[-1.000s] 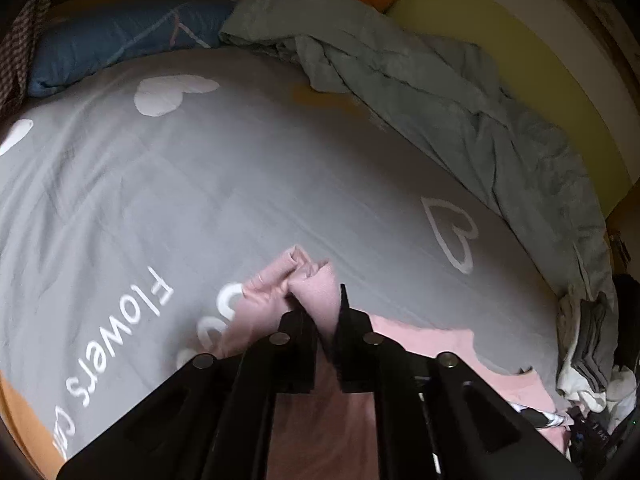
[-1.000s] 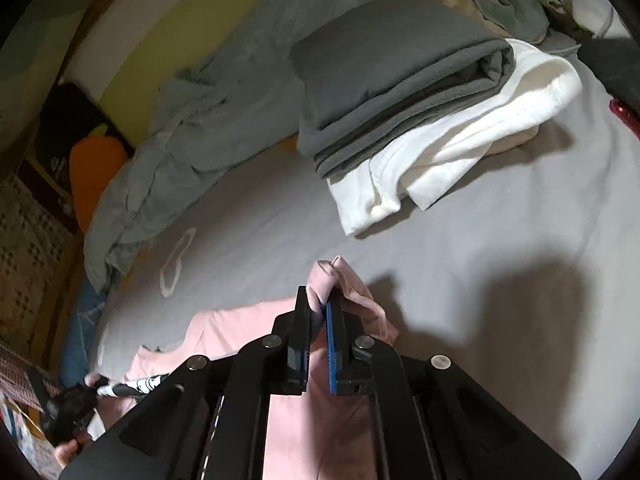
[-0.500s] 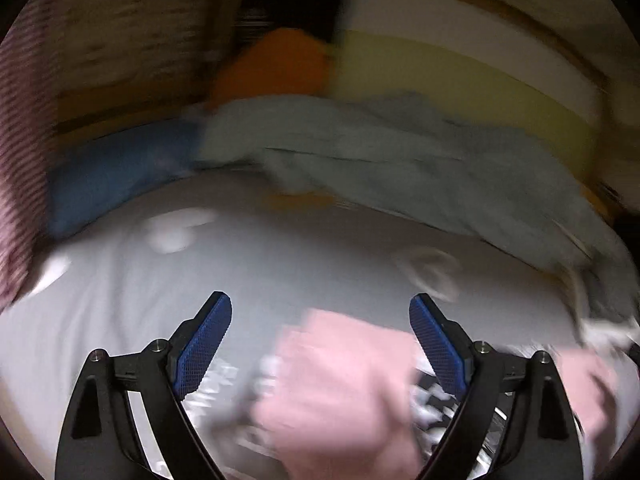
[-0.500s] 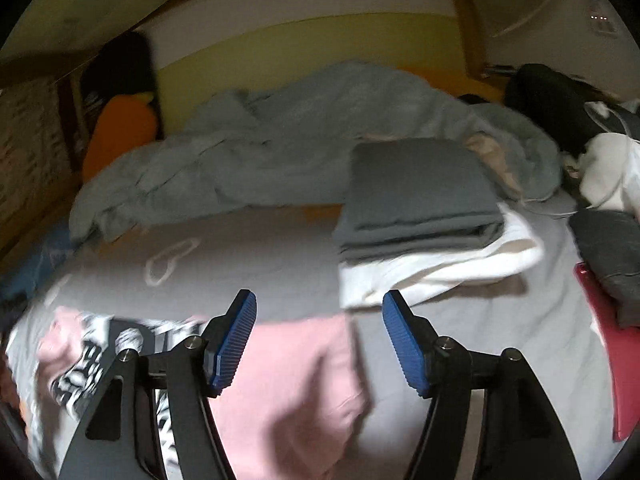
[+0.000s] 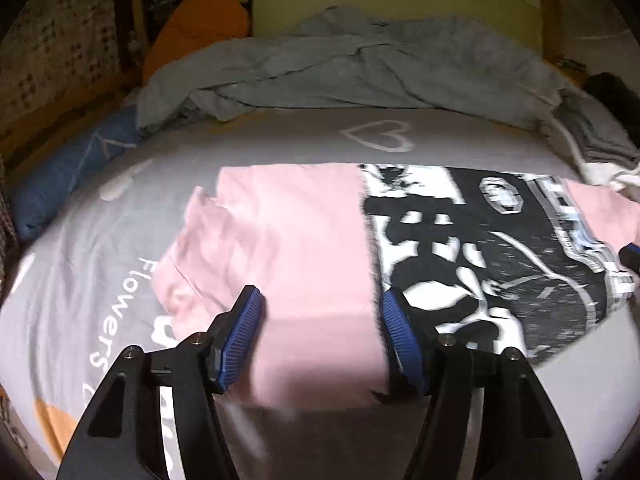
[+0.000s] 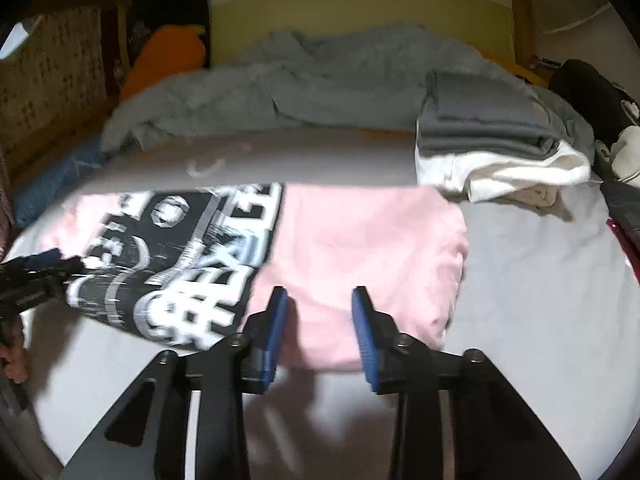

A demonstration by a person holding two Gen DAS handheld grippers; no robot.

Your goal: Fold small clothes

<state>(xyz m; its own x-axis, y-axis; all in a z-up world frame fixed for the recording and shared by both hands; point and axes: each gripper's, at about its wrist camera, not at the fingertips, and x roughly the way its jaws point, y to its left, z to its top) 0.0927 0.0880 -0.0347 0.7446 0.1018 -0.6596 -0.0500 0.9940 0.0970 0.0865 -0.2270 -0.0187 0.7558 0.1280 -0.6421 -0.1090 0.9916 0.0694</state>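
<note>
A grey bed sheet (image 5: 280, 148), printed "Flowers" w/ hearts, is seen under a crumpled grey blanket (image 5: 360, 68) & the pink shirt (image 5: 304, 248), spread flat, bold unreadable b/w print; both tools, left (image 5: 320, 336) & right (image 6: 320, 332), just closing partway, empty above it.

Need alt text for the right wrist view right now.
Open right gripper, jaws just closing, hovers over the pink T-shirt with a black-and-white print, side folded in, on the grey bed sheet. Folded grey and white clothes are stacked behind.

"Flowers" in white on the grey bedsheet (image 5: 92, 280), shirt print unreadable
</note>
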